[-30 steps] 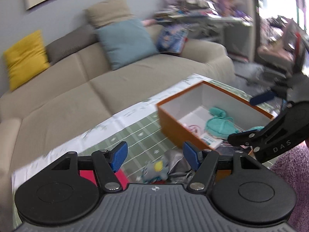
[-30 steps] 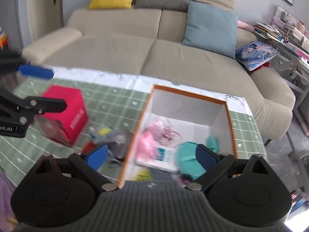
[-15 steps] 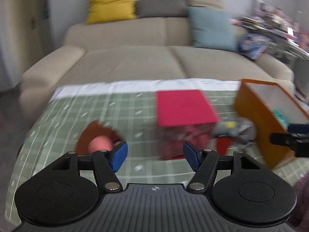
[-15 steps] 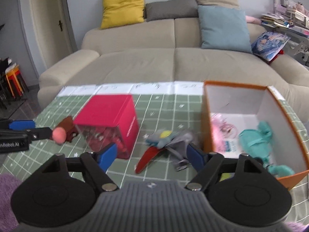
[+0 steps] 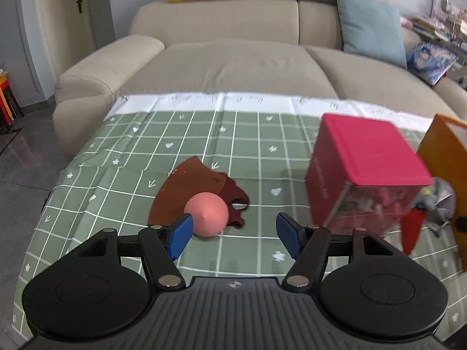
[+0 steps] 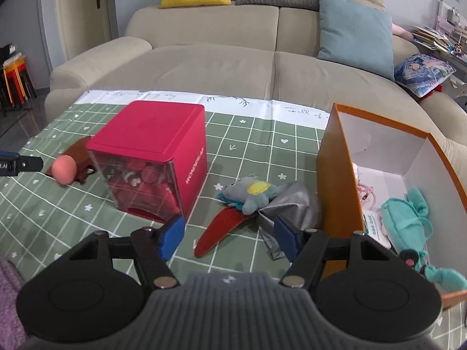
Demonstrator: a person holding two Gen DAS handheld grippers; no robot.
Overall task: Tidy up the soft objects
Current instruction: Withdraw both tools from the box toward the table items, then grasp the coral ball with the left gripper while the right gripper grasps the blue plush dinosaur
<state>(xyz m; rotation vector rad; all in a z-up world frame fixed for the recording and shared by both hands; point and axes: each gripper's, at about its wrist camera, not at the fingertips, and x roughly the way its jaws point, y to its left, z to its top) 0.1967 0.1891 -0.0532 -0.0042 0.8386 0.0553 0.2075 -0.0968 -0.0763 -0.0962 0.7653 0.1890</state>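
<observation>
A pink sponge ball (image 5: 207, 213) lies on a brown cloth (image 5: 191, 191) on the green checked tablecloth. My left gripper (image 5: 233, 234) is open and empty just in front of the ball, whose right half sits between the fingers. The ball also shows at the left of the right wrist view (image 6: 64, 169). My right gripper (image 6: 229, 237) is open and empty above a grey plush toy (image 6: 252, 194), a grey cloth (image 6: 287, 207) and a red piece (image 6: 221, 229). The orange box (image 6: 335, 180) at the right holds a teal pouch (image 6: 404, 227) and pink items.
A pink storage box (image 6: 154, 157) with a clear front stands mid-table between the ball and the plush pile; it shows in the left wrist view (image 5: 364, 169) too. A beige sofa (image 6: 233, 67) with cushions lies beyond the table's far edge.
My left gripper has swung from the orange box leftward to the pink ball and come close to it. My right gripper has turned left and lowered toward the plush pile.
</observation>
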